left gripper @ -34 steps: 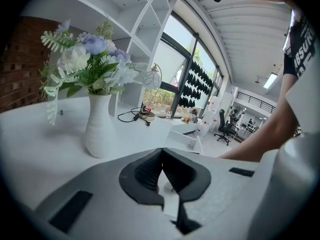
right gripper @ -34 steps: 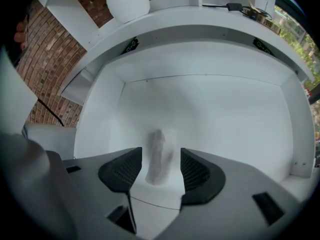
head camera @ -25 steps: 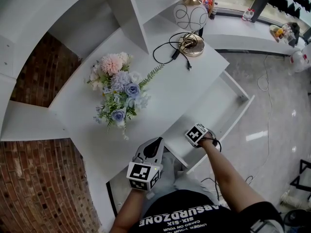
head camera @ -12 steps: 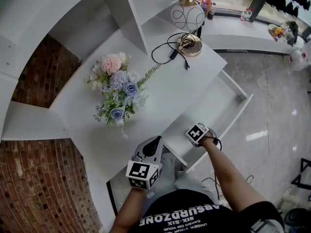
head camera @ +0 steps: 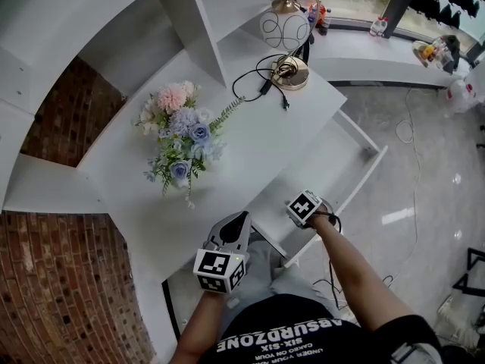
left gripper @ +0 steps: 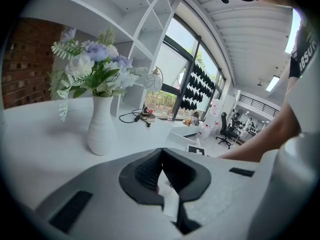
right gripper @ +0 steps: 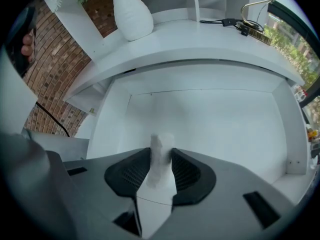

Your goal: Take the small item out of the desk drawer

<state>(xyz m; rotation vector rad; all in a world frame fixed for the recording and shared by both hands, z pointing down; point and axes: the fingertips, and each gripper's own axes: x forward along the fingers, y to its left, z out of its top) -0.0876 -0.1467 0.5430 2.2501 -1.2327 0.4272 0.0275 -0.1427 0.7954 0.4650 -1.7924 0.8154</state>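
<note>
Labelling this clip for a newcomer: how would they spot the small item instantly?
Find the white desk, then its open drawer. There the right gripper has its fingers pinching a small white stub. The visible drawer floor is otherwise bare, and the left gripper is empty.

The white counter (head camera: 250, 154) carries a white vase of pink and blue flowers (head camera: 180, 139) towards its left side. This stands well apart from a lamp (head camera: 285, 30) with a gold base and a round white shade at the far corner. A black cable (head camera: 252, 83) loops on the surface just beside the lamp's base, and the counter's drawer (head camera: 337, 165) stands pulled out at its right edge.
</note>
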